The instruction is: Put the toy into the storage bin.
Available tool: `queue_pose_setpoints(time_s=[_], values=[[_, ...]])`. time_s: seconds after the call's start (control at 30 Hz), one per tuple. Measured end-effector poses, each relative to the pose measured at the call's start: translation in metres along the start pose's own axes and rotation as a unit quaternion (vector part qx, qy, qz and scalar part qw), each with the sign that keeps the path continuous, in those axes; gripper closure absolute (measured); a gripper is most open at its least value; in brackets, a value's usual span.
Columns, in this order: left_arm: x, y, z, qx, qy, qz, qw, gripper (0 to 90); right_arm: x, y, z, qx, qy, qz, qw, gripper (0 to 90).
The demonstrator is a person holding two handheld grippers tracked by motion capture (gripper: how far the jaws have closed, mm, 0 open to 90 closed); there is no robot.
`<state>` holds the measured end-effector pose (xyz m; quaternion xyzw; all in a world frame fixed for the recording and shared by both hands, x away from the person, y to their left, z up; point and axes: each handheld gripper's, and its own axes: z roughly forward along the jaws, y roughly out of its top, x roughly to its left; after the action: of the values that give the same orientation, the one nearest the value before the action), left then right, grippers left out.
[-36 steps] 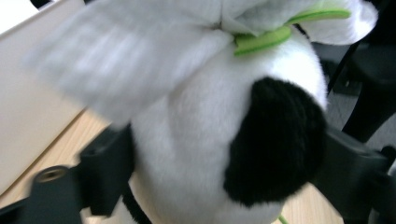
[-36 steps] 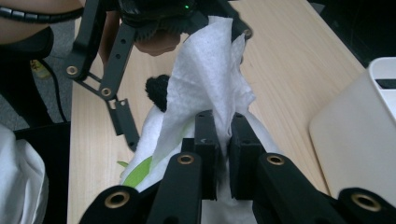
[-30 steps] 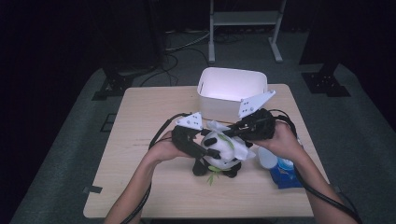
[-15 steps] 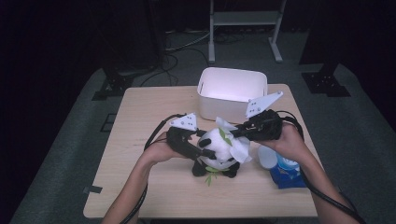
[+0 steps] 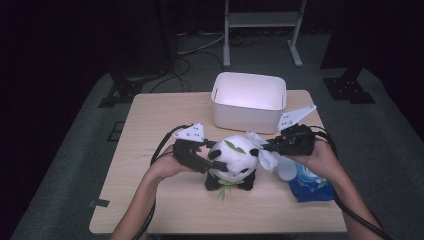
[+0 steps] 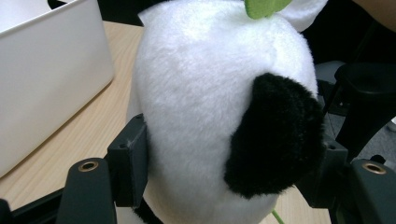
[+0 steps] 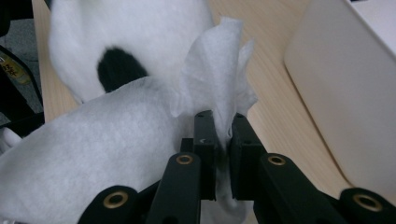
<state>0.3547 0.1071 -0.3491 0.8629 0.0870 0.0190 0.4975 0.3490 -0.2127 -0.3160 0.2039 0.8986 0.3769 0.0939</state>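
Note:
A black-and-white plush panda (image 5: 232, 161) sits on the wooden table (image 5: 150, 135), a green leaf on its head. My left gripper (image 5: 207, 162) comes in from the left and is shut on the panda's head; in the left gripper view the jaws of that gripper (image 6: 229, 172) press into the white fur (image 6: 205, 93) on both sides. My right gripper (image 5: 270, 147) is shut on a white wipe (image 5: 267, 157) at the panda's right side. In the right gripper view the wipe (image 7: 219, 79) stands up from between the closed jaws of the gripper (image 7: 223, 135), against the panda (image 7: 116, 42).
A white plastic bin (image 5: 248, 102) stands just behind the panda; it also appears as the bin (image 6: 46, 79) and the bin (image 7: 345, 93) in the gripper views. A blue wipe pack (image 5: 310, 184) lies under the right hand. Dark floor and stands surround the table.
The right gripper has carried the wipe from over the panda's head down to its right side. The left gripper has kept its hold and place.

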Motion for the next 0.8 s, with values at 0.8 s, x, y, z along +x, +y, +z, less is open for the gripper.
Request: queue_pose_setpoints(time_s=[0.8], values=[[-0.007, -0.007, -0.013, -0.002, 0.004, -0.012, 0.9999, 31.1, -0.033, -0.094, -0.013, 0.037, -0.038, 0.109, 0.9927, 82.4]])
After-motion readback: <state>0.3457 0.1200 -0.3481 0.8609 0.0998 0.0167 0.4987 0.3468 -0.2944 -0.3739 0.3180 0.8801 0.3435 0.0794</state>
